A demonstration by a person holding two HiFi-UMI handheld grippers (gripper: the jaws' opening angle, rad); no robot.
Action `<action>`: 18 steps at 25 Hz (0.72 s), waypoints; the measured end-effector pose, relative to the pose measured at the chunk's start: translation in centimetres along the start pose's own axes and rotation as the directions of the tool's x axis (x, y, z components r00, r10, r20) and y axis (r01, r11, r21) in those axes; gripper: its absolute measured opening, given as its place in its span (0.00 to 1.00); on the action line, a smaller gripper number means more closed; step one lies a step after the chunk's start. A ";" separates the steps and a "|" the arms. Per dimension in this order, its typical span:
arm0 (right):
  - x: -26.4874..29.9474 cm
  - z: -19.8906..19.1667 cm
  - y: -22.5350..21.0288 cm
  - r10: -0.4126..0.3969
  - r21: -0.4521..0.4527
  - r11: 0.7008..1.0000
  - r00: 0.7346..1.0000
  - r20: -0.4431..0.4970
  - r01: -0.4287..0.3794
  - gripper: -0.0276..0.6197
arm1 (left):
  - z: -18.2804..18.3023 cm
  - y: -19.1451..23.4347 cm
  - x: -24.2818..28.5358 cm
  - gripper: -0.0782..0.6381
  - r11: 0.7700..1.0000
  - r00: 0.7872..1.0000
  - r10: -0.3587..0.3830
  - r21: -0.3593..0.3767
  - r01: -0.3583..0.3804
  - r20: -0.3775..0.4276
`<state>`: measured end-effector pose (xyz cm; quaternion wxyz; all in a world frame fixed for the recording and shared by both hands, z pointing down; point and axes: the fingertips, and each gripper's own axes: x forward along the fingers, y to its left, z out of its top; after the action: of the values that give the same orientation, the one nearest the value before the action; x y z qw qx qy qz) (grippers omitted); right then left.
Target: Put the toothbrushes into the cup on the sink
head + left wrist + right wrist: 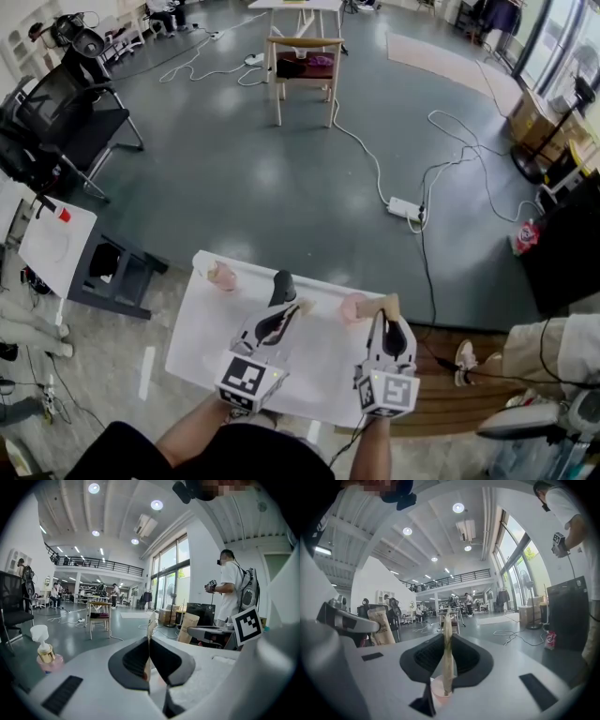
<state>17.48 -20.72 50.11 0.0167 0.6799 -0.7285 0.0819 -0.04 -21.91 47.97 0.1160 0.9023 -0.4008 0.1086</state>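
A pink cup stands on the white sink top, with a pink pump bottle at the far left corner. My right gripper is shut on a beige paper-wrapped toothbrush. The toothbrush stands upright with its lower end inside the cup. To the cup's left, my left gripper is shut on a second wrapped toothbrush, seen edge-on between its jaws. From the right gripper view, that packet shows broadside at the left.
The pump bottle sits left of the left gripper. Beyond the top's far edge lies grey floor with cables, a wooden chair and an office chair. A person stands off to the right.
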 end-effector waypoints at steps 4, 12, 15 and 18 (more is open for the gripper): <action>1.0 -1.9 -0.5 -0.013 -0.004 1.000 0.999 -0.034 0.013 0.12 | -0.4 0.2 0.9 0.12 1.000 1.000 -0.016 -0.003 0.016 -0.007; 2.1 -4.8 -1.2 -0.046 0.010 0.999 0.996 -0.079 0.047 0.12 | -1.5 0.5 2.5 0.12 0.999 0.998 -0.049 -0.017 0.049 -0.030; 2.2 -5.8 -1.4 -0.052 0.007 0.999 0.994 -0.092 0.053 0.12 | -2.4 0.5 2.8 0.12 0.998 0.997 -0.055 -0.022 0.054 -0.053; 2.5 -6.7 -1.4 -0.060 0.006 0.998 0.993 -0.102 0.061 0.12 | -2.9 0.5 3.1 0.12 0.998 0.996 -0.066 -0.014 0.066 -0.056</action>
<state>18.12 -22.30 57.17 0.0531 0.6969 -0.7052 0.1194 1.34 -23.55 51.72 0.1362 0.9109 -0.3681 0.1276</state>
